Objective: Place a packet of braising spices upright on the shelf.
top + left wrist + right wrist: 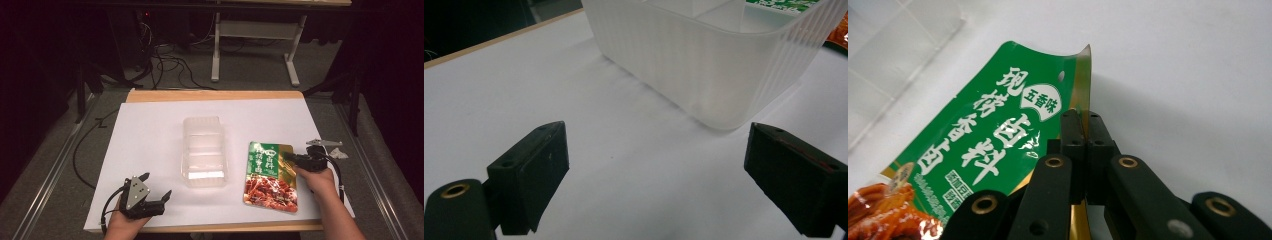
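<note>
In the high view, a white sheet covers the wooden table, and a clear plastic container stands in its middle with its long axis running away from the person; it looks empty. To its right lies a green food pouch, also lengthwise away from the person, printed side up, the picture of food at the near end. The left gripper rests near the front edge with its jaws wide apart and holds nothing. The right gripper is at the pouch's right edge. In the left gripper view, the container stands just ahead between the spread jaws, not touched. In the right gripper view, the jaws are pressed together on the golden edge of the pouch, which curls up there.
</note>
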Demonstrator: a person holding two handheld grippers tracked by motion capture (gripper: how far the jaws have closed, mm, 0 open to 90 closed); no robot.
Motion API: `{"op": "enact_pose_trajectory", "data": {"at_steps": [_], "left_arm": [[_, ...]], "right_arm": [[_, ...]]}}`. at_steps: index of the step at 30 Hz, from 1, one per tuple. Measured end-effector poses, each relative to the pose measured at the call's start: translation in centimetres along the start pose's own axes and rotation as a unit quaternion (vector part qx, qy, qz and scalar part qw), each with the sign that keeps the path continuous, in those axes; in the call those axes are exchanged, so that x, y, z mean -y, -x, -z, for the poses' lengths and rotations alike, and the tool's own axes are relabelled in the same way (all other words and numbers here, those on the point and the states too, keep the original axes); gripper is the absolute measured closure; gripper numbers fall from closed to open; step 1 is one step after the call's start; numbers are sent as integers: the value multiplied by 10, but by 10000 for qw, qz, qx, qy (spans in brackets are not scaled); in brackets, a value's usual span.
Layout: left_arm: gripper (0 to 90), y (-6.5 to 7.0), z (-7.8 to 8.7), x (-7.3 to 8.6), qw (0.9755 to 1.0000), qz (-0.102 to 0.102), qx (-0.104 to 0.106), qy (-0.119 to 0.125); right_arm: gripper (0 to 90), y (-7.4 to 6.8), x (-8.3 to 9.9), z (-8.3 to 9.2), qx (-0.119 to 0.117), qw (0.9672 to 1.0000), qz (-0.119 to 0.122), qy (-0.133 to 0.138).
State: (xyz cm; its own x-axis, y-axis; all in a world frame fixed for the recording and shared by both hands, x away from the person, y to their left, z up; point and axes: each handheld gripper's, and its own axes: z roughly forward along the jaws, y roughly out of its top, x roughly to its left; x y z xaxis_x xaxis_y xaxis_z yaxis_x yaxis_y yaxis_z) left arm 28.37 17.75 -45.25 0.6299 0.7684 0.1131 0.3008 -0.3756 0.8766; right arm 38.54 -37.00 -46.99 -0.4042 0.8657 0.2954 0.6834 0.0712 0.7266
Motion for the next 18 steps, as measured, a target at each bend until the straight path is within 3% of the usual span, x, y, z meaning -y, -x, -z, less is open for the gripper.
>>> {"op": "enact_pose_trajectory", "data": {"at_steps": [11,18], "left_arm": [[111,-2,-1,-5,9998,87,-13,173],[109,0,-10,-11,9996,43,94,251]], "right_arm": [[900,-21,-7,29,-48,9973,213,705],[900,-34,-8,59,-95,9912,342,1277]]}}
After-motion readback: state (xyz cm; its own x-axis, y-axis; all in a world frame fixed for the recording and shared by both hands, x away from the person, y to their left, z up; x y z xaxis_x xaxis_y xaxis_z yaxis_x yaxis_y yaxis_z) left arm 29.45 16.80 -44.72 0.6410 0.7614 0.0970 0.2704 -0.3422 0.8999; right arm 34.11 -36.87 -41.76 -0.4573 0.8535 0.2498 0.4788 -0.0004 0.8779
